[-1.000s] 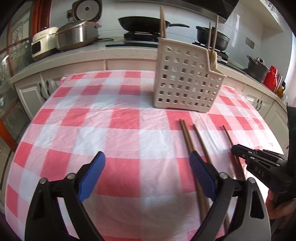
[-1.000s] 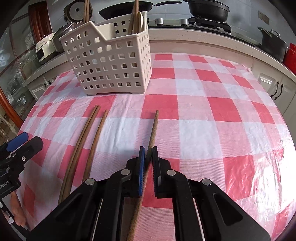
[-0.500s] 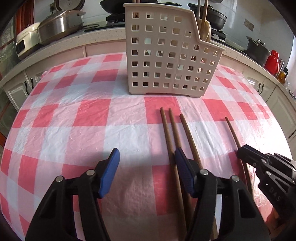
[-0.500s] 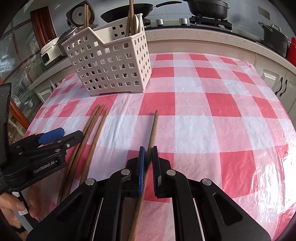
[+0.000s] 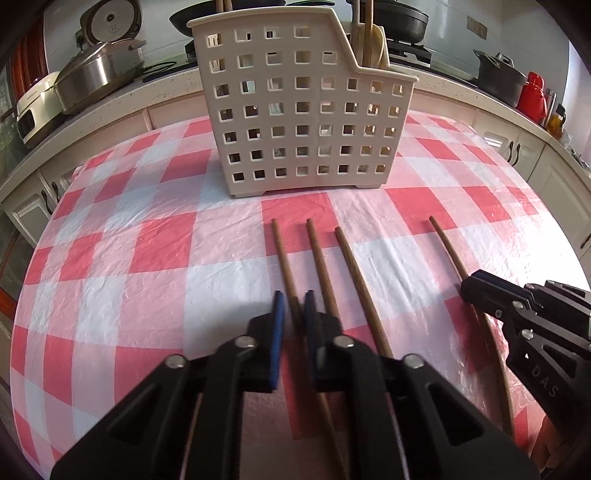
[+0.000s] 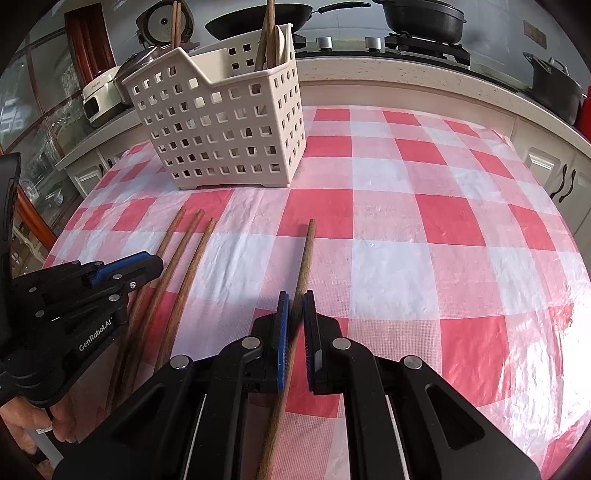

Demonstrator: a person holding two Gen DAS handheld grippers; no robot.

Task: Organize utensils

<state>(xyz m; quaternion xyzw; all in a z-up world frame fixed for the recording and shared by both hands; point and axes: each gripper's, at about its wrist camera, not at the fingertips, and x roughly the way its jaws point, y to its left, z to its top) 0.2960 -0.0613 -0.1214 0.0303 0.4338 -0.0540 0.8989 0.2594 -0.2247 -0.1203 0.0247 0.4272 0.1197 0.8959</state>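
Several brown wooden chopsticks lie on the red-and-white checked tablecloth [image 5: 147, 240] in front of a white perforated utensil basket [image 5: 303, 122] that holds more chopsticks upright. My left gripper [image 5: 293, 317] is shut on the leftmost chopstick [image 5: 282, 254] of a group of three. My right gripper [image 6: 295, 314] is shut on a single chopstick [image 6: 306, 254] lying apart to the right. In the left wrist view the right gripper [image 5: 476, 288] sits over that chopstick [image 5: 447, 243]. In the right wrist view the left gripper [image 6: 147, 264] sits over the group of three.
A kitchen counter [image 5: 155, 88] runs behind the table with a rice cooker [image 5: 107, 22], a steel pot [image 5: 92, 74], pans on a stove [image 6: 424, 18] and a red kettle [image 5: 532, 96]. The basket also shows in the right wrist view [image 6: 221, 125].
My left gripper moved forward and right over the three chopsticks and closed from wide open onto the leftmost one. My right gripper stayed shut on its chopstick.
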